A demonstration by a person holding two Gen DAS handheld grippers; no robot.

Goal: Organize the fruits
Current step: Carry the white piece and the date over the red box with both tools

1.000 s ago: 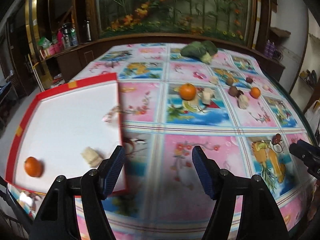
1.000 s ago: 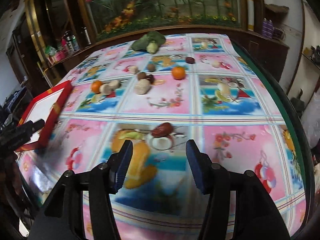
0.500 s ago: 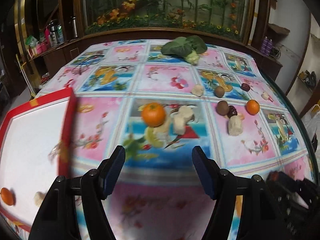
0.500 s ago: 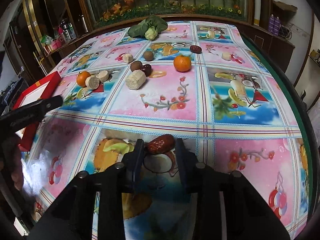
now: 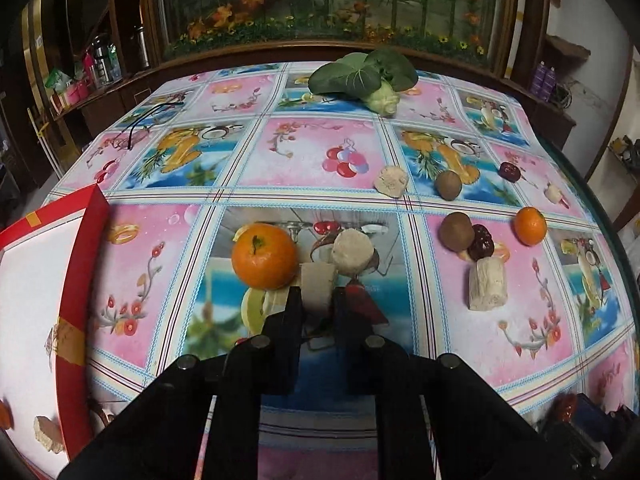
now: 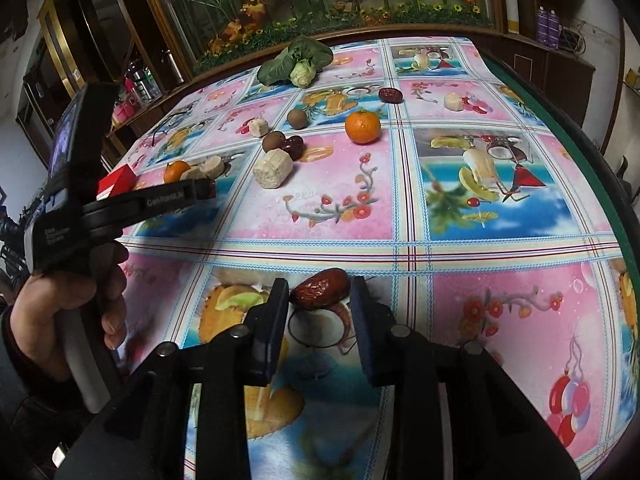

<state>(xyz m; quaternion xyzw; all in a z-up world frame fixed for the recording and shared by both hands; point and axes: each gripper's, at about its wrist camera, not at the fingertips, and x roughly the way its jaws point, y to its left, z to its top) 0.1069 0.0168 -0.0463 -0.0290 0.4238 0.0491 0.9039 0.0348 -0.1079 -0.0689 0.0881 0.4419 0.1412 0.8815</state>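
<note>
My left gripper [image 5: 317, 300] is shut on a pale sugarcane piece [image 5: 318, 286] that rests on the table beside an orange [image 5: 265, 256] and another pale round piece [image 5: 352, 251]. The red-rimmed white tray [image 5: 78, 300] lies to the left with a small orange and a pale piece in it. My right gripper [image 6: 320, 294] is shut on a red date [image 6: 320, 289] lying on the tablecloth near the front edge. The left gripper also shows in the right wrist view [image 6: 200, 190], held by a hand.
More fruit is scattered further back: brown round fruits [image 5: 455, 231], a dark date [image 5: 482, 242], a sugarcane chunk [image 5: 487, 285], a small orange [image 5: 530, 226], another date [image 5: 509, 171]. A leafy green vegetable [image 5: 362, 76] lies at the far side. The table's green edge [image 6: 592, 168] runs on the right.
My left gripper moved forward from the tray to the pale piece by the orange and closed on it. My right gripper closed further around the red date.
</note>
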